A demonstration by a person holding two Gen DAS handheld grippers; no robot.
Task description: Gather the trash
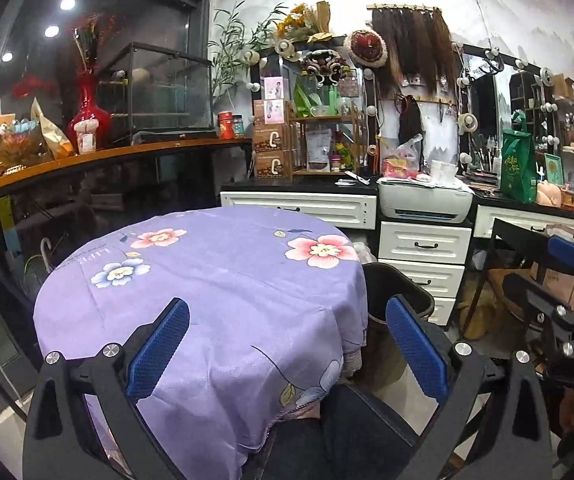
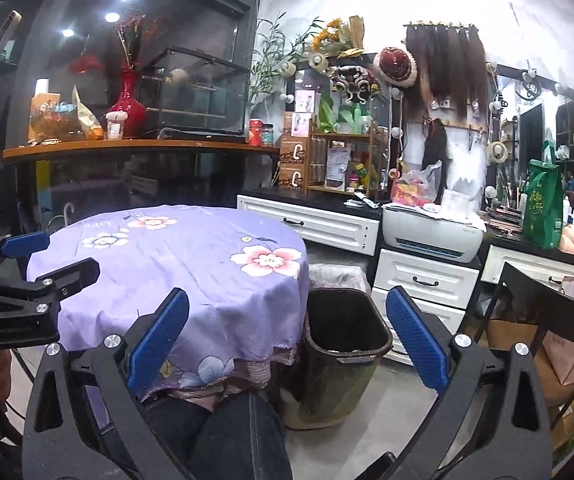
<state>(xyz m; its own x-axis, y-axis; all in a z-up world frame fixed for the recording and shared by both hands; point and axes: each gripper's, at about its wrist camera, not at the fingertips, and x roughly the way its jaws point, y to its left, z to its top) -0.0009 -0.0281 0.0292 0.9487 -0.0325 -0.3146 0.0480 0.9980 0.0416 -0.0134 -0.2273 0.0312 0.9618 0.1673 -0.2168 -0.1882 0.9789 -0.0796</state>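
A round table under a purple flowered cloth (image 1: 207, 280) (image 2: 167, 256) stands in front of me, and I see no loose item on it. Right of the table a dark brown trash bin (image 2: 343, 344) (image 1: 395, 304) stands on the floor, with something pale low inside it. My left gripper (image 1: 287, 348) hovers open over the table's near edge with nothing between its blue pads (image 1: 159, 348). It also shows at the left of the right wrist view (image 2: 47, 260). My right gripper (image 2: 287, 344) is open and empty, between table edge and bin. It appears again at the right of the left wrist view (image 1: 547, 276).
A person's legs in dark jeans (image 2: 239, 440) lie under the table's near edge. Behind the bin are white drawers (image 2: 427, 280) with a printer (image 2: 431, 236) on top. A black chair (image 2: 547, 320) and paper bags stand at right, a wooden counter with a red vase (image 2: 127, 108) at back left.
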